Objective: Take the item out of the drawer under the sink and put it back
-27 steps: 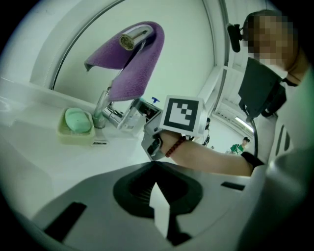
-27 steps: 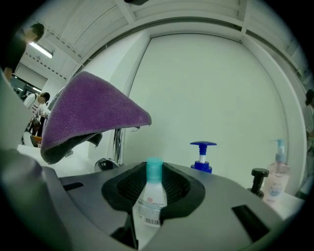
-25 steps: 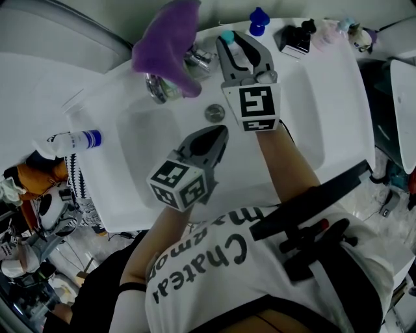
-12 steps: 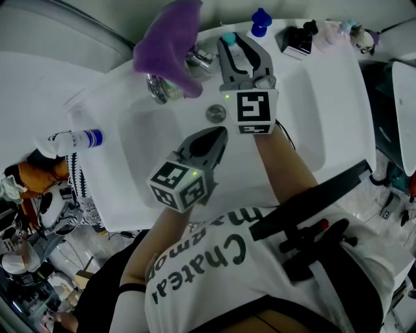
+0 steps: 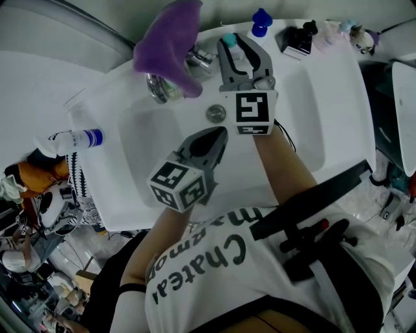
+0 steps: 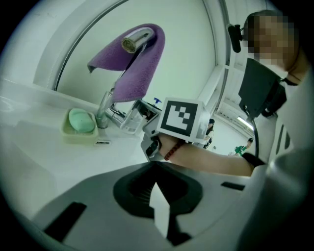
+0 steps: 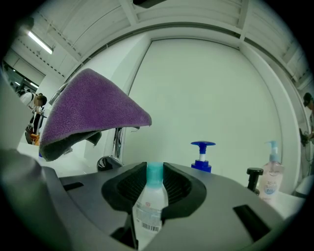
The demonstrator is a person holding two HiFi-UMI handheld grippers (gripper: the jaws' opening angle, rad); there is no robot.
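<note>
A small clear bottle with a teal cap point(image 5: 227, 39) point(image 7: 149, 201) is held upright over the back of the sink. My right gripper point(image 5: 234, 39) point(image 7: 154, 179) is shut on it, its pads pressing the bottle's neck and body. My left gripper point(image 5: 218, 134) point(image 6: 157, 188) hovers over the white basin point(image 5: 146, 133), shut and holding nothing. The right gripper's marker cube point(image 6: 181, 119) and the person's forearm show in the left gripper view. The drawer under the sink is out of view.
A purple towel point(image 5: 170, 42) point(image 7: 91, 108) hangs over the chrome faucet point(image 5: 162, 89). The drain point(image 5: 215, 113) lies mid-basin. A green soap dish point(image 6: 81, 122), a blue pump bottle point(image 5: 259, 19) and a black item point(image 5: 296, 38) stand along the back rim. A white bottle point(image 5: 75, 139) lies at the left.
My right gripper has shifted slightly toward the back of the sink with the bottle, then held still. The left gripper has not moved.
</note>
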